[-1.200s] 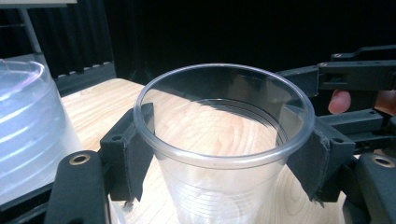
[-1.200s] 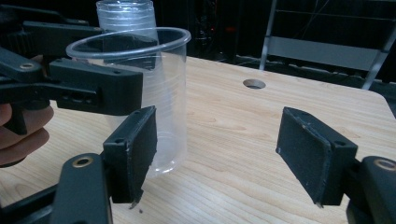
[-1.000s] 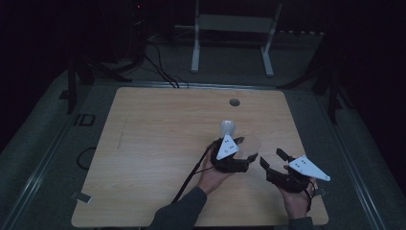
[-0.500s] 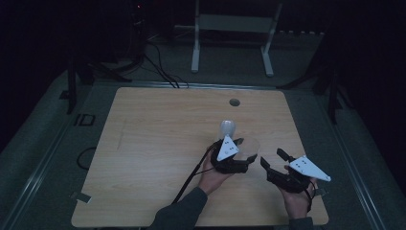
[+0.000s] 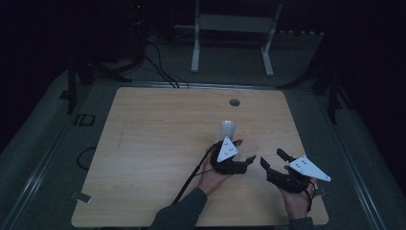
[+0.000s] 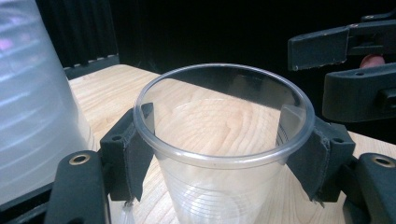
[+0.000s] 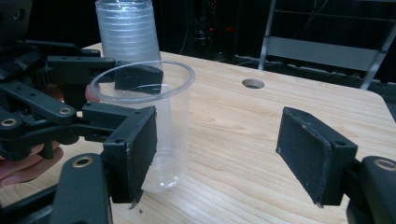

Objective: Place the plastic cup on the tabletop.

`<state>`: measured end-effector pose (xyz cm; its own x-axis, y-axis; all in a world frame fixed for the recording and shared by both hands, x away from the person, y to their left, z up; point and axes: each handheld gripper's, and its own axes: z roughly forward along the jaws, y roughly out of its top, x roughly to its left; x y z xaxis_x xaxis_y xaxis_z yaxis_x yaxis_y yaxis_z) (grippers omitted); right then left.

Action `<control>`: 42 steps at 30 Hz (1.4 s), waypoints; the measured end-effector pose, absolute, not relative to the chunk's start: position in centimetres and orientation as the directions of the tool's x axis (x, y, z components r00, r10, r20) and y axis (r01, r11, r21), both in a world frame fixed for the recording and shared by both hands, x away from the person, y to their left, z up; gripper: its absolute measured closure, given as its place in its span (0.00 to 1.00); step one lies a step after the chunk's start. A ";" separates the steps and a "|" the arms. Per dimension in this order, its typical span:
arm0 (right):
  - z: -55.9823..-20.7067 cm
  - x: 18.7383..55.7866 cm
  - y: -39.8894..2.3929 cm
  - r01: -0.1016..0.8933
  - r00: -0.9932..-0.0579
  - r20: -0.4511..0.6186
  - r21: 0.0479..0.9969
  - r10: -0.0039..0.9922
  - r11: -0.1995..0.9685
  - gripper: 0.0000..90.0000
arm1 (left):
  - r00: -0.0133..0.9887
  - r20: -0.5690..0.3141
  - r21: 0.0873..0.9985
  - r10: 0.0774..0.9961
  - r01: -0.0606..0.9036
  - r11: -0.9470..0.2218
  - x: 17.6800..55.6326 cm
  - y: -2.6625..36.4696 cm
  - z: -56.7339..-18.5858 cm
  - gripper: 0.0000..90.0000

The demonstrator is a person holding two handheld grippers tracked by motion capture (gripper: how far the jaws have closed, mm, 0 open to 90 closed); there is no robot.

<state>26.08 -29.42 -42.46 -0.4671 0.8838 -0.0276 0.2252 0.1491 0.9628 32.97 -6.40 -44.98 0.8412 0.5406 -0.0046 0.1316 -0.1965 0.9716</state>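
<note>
Upright, empty clear cup (image 6: 224, 154) clamped by left tool (image 5: 238, 154).

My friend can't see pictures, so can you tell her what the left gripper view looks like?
A clear plastic cup stands upright on a wooden table, held just under its rim between the left gripper's two black jaws. A stack of cloudy cups rises at the left edge, and the right gripper shows at the upper right against a dark room.

Left gripper (image 5: 239, 155) clamped, right gripper (image 5: 273, 158) agape
</note>
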 end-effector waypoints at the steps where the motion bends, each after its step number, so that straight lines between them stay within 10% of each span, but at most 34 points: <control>1: -42.5 26.1 -29.4 0.225 -0.467 -0.027 0.963 0.884 0.149 0.32 | 0.841 -0.005 0.972 0.541 0.132 -0.196 33.0 -6.4 -45.1 0.32; 42: -42.5 26.1 -29.4 0.226 -0.465 -0.028 0.963 0.885 0.150 0.32 | 0.835 0.015 0.956 0.550 0.150 -0.253 33.3 -7.7 -47.3 0.32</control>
